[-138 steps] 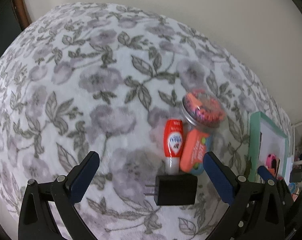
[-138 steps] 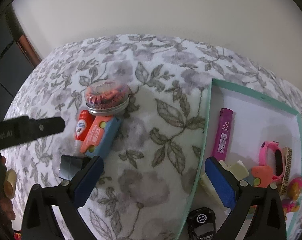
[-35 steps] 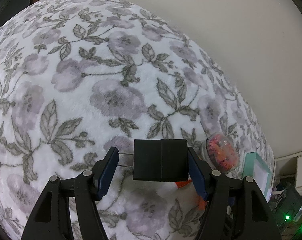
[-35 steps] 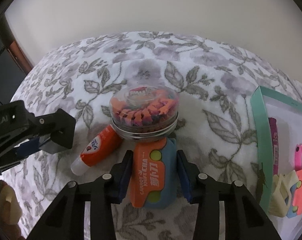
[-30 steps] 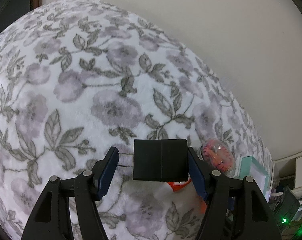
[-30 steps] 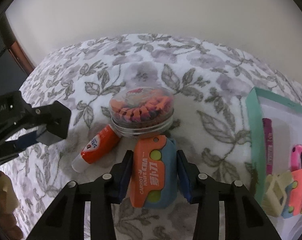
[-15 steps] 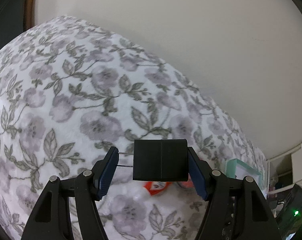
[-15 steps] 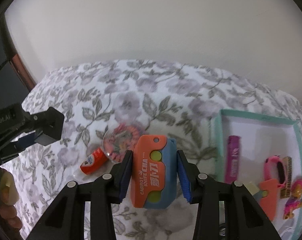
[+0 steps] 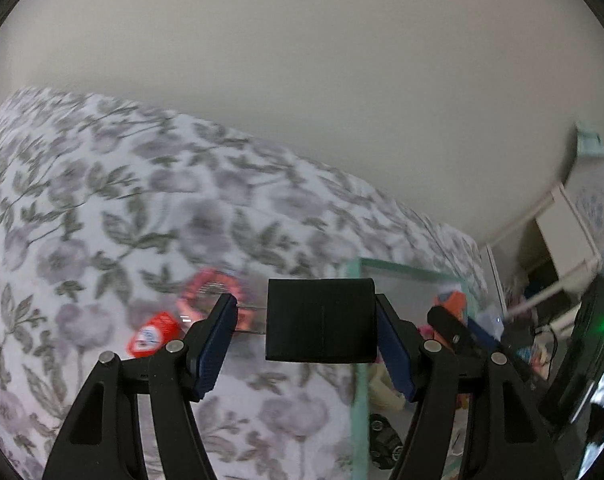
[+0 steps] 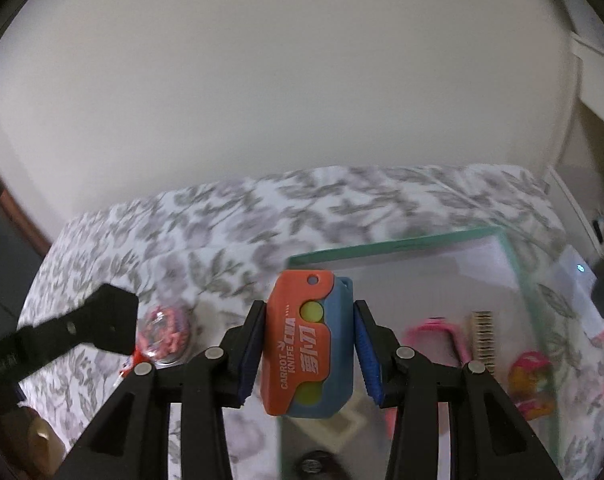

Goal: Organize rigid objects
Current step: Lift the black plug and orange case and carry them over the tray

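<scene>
The left gripper (image 9: 307, 342) was seen low in the centre of its frame, its blue-padded fingers (image 9: 216, 344) clamped against the sides of a black charger block (image 9: 321, 320), raised clear of the surface below. The right gripper (image 10: 308, 354) was likewise held at bottom centre, pads pressed on an orange-and-blue carrot knife toy (image 10: 308, 338), lifted too. At the left edge of the right view, the left gripper's dark body was caught.
</scene>
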A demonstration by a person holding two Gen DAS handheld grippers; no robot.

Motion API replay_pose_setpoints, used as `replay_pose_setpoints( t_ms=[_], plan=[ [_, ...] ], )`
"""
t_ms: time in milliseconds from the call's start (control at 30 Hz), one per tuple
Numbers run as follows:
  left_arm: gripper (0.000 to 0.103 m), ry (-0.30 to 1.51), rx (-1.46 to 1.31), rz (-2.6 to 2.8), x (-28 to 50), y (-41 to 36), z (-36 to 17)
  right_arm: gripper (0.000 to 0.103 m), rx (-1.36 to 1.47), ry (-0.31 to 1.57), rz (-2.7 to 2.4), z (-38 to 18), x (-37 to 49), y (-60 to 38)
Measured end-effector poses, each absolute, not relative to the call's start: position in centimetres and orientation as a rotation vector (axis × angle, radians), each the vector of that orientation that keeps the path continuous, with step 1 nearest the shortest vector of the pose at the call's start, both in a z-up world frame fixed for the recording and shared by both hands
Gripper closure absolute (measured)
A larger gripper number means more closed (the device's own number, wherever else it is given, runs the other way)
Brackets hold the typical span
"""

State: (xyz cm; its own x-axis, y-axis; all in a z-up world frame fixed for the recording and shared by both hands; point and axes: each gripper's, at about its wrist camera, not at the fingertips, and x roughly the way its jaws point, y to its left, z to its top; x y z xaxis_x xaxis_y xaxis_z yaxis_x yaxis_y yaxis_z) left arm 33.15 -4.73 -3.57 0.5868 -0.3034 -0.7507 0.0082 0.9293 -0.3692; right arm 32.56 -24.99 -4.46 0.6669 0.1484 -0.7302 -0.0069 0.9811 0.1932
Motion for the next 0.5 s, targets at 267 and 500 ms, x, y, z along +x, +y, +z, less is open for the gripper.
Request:
replay_pose_setpoints(
  t_ms=[267, 500],
  plan=[
    [0.034, 0.921, -0.214, -0.234, 32.9, -10.8, -4.5, 0.058, 0.259, 0.83, 0.03, -4.6, 32.0, -30.7],
    [0.034, 0.922, -0.156, -0.305, 32.4, -15.9, -6.5, 0.058, 0.3, 0.857, -0.047, -6.2, 31.7, -35.1]
  ],
)
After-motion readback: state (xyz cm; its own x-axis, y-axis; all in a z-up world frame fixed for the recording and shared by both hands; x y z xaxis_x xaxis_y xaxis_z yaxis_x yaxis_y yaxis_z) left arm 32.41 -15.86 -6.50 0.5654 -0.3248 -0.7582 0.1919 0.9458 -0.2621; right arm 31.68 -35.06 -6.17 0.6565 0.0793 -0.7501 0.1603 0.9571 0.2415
